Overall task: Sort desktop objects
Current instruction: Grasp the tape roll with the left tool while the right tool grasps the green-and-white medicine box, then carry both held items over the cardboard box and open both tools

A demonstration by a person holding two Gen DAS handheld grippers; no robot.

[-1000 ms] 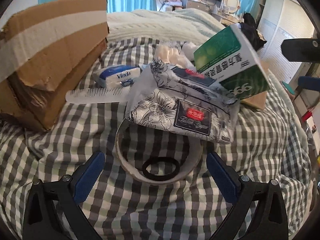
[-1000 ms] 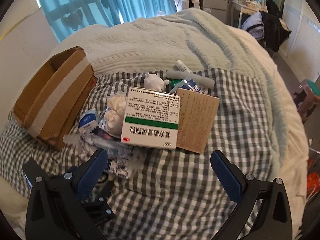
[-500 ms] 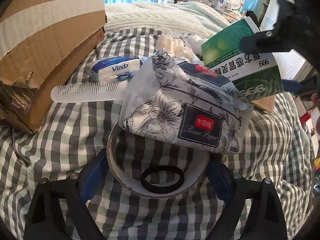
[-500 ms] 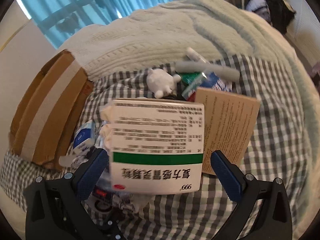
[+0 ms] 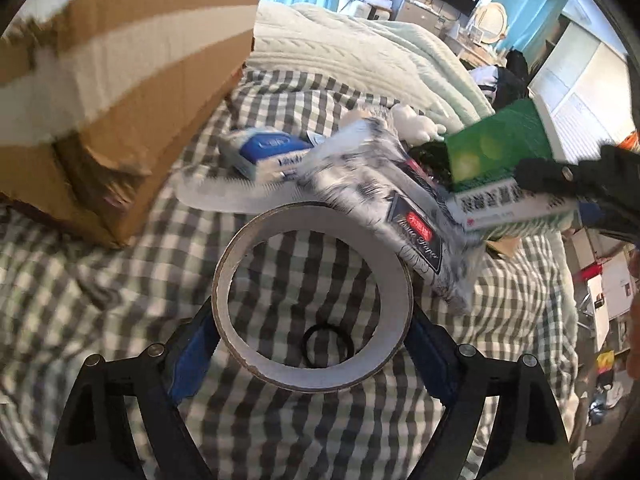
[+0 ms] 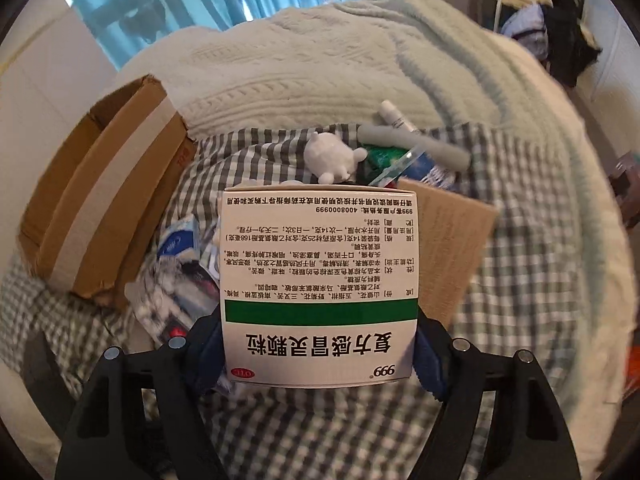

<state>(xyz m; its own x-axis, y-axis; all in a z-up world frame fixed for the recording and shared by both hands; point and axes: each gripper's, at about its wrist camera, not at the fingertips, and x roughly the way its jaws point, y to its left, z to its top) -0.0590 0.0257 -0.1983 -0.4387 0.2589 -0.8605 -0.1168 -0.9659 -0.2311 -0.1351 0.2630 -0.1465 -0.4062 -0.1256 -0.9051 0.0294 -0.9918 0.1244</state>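
My left gripper (image 5: 312,340) is shut on a roll of tape (image 5: 240,248) and holds it lifted above the checked cloth; a black hair tie (image 5: 328,340) shows through its hole. My right gripper (image 6: 320,344) is shut on a white and green medicine box (image 6: 320,272), which also shows in the left wrist view (image 5: 500,152). An open cardboard box (image 5: 120,80) stands at the left, also in the right wrist view (image 6: 100,200).
A floral tissue pack (image 5: 392,200), a Vinda tissue pack (image 5: 268,152) and a clear comb (image 5: 224,196) lie on the checked cloth (image 5: 120,320). A white figurine (image 6: 332,156), a grey tube (image 6: 412,144) and a brown card (image 6: 452,240) lie further back.
My left gripper closed on the tape roll and lifted it off the hair tie. My right gripper moved in and closed on the medicine box.
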